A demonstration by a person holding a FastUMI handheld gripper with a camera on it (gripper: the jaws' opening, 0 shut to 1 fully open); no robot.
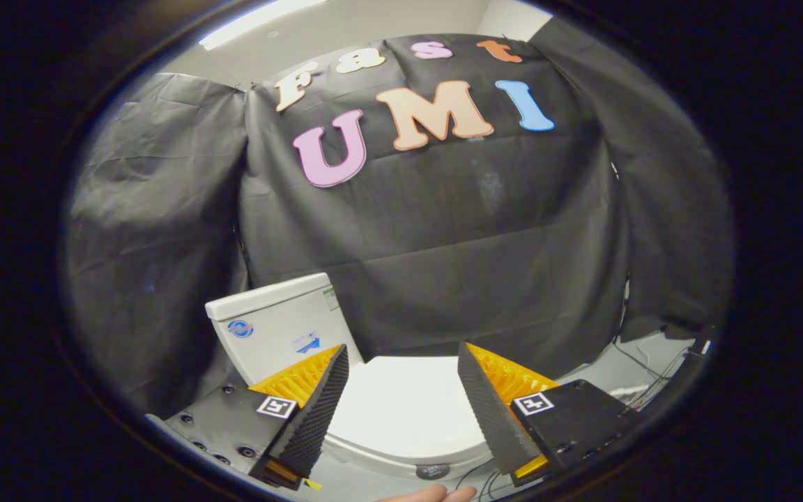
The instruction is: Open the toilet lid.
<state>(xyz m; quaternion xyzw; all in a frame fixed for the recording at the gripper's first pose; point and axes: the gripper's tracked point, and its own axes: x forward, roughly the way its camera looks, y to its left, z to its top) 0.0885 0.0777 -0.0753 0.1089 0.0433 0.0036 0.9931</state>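
The gripper (403,397) is wide open, with a big gap between its two fingers. Each finger (318,411) has a black bumpy pad on the inside and an orange back. Part of a hand (433,493) peeks in low down, under the gap.

Camera rides the gripper (401,390), raised close above the toilet lid (408,411), looking forward and slightly down over it toward the tank (276,328) and cloth wall.
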